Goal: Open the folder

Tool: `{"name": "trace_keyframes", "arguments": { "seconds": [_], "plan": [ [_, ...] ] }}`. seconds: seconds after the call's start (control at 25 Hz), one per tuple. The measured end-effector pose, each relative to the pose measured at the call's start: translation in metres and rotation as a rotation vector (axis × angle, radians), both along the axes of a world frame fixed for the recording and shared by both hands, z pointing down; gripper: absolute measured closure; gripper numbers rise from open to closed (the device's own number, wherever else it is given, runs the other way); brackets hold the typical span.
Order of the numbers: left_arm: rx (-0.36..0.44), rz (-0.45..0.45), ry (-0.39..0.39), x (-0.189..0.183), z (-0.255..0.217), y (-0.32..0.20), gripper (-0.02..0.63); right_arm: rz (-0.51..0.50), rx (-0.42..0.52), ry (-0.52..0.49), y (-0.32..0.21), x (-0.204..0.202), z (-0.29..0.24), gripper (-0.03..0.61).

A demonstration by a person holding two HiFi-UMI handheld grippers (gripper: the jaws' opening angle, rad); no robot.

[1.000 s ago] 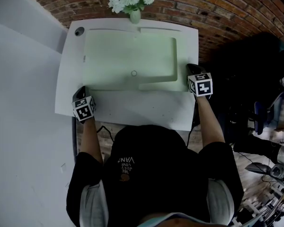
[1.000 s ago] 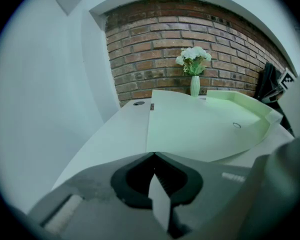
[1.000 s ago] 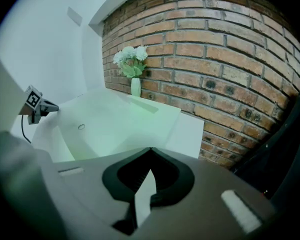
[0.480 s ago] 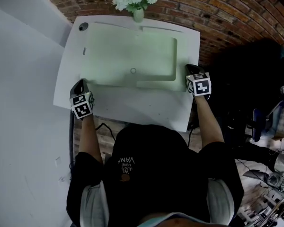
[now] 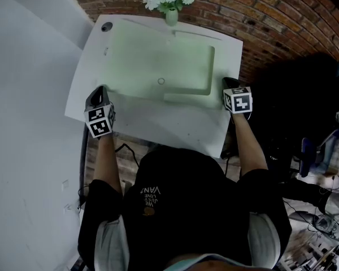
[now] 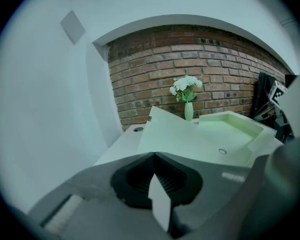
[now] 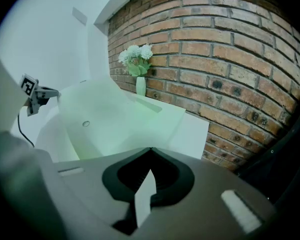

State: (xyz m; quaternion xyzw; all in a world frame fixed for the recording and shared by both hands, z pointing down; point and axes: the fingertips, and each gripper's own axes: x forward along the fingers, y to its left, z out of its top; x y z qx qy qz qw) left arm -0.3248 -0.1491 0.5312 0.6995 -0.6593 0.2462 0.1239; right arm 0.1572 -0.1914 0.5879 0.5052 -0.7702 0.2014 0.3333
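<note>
The near edge of the table (image 5: 175,126) is partly hidden by the person (image 5: 181,208), the near corners of the folder (image 5: 158,55) are covered by the left gripper (image 5: 97,95) and right gripper (image 5: 230,83), and its small round fitting (image 5: 161,81) cannot be identified.

White flowers in a pale green vase (image 5: 171,17) stand at the far edge of a white counter (image 5: 175,126), against a red brick wall (image 5: 260,16); a round dark grommet (image 5: 107,26) marks the counter's far left corner.

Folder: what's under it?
The white table shows around the folder, which lies on it. The left gripper holds its left side tilted up off the table. Whatever is beneath the rest, or inside, is covered.
</note>
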Motion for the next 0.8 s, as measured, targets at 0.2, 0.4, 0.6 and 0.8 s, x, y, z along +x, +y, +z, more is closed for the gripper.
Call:
{"name": "trace_keyframes", "arguments": {
  "seconds": [0.2,0.4,0.6,0.8],
  "plan": [
    [0.016,0.023,0.006,0.019,-0.008,0.006,0.612,-0.013,0.003,0.0,0.0,0.0,0.0,0.58],
    [0.032,0.05,0.005,0.039,-0.016,0.009,0.612,-0.022,0.002,-0.004,-0.001,-0.001,0.0,0.58],
    [0.046,0.071,0.012,0.054,-0.021,0.011,0.612,-0.031,0.005,-0.008,-0.001,-0.001,0.0,0.58],
    [0.057,0.104,0.011,0.069,-0.023,0.01,0.612,-0.033,0.007,-0.021,-0.001,-0.001,-0.001,0.58]
  ]
}}
